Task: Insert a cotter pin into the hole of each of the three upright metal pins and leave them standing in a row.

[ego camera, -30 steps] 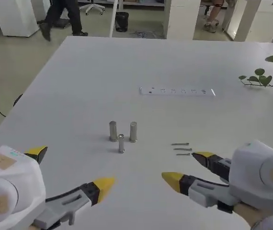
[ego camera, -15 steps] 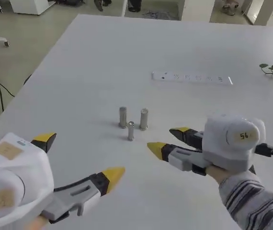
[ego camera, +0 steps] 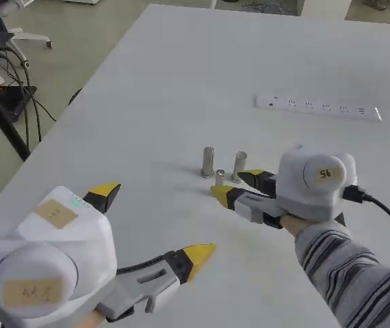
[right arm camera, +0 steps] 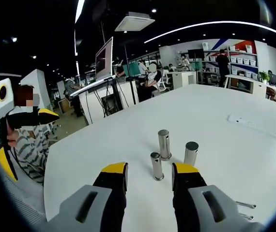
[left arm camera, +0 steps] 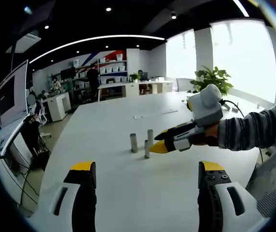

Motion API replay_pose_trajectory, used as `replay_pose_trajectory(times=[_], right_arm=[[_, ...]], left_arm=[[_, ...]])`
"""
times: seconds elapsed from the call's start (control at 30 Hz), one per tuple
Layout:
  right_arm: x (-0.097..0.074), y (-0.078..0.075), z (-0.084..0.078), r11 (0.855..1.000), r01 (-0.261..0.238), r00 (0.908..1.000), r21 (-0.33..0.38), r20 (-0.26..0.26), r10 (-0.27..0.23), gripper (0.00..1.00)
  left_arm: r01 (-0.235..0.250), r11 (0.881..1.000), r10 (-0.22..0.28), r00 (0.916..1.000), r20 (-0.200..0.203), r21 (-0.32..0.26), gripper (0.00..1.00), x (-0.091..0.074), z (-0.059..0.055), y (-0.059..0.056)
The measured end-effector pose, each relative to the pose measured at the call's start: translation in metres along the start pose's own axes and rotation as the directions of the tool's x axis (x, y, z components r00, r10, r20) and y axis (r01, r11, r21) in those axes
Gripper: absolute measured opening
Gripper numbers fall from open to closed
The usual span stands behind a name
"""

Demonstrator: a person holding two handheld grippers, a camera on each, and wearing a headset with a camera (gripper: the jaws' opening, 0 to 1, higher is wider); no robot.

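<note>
As the right gripper (ego camera: 235,184) has moved left since a second ago, tips now just short of the nearest of three metal pins (ego camera: 209,162) on the table (ego camera: 181,82), jaws narrow, empty, left gripper (ego camera: 157,220) near left, jaws wide

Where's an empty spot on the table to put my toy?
Bare table lies between the metal pins and the far edge, left of the power strip. It's crowded by the pins, at the right hand-held gripper.

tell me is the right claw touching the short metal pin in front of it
Apart. The right gripper view shows bare table between the short pin and each tip of the right claw.
</note>
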State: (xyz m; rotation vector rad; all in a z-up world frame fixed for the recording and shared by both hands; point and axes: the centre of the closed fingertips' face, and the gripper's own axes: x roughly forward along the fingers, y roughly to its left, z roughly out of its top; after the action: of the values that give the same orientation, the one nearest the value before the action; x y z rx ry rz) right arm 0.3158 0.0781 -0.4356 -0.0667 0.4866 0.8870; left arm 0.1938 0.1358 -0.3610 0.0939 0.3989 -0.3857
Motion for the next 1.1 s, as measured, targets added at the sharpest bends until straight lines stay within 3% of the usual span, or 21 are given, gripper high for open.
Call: replay_pose_trajectory(times=[0.43, 0.73, 1.1], right_arm=[[0.025, -0.007, -0.004, 1.0, 0.011, 0.9998, -0.014, -0.013, -0.011, 0.13], [0.026, -0.011, -0.008, 1.0, 0.015, 0.9999, -0.008, -0.005, -0.016, 0.06], [0.019, -0.008, -0.007, 0.993, -0.001, 0.9994, -0.114, -0.034, -0.003, 0.04]], left_arm=[[0.014, 1.0, -0.015, 0.9995, -0.028, -0.019, 0.85, 0.001, -0.007, 0.0], [0.02, 0.999, -0.021, 0.9992, -0.034, -0.037, 0.82, 0.0, -0.01, 0.001], [0.032, 0.999, -0.033, 0.9991, -0.027, -0.032, 0.82, 0.0, -0.008, 0.0]])
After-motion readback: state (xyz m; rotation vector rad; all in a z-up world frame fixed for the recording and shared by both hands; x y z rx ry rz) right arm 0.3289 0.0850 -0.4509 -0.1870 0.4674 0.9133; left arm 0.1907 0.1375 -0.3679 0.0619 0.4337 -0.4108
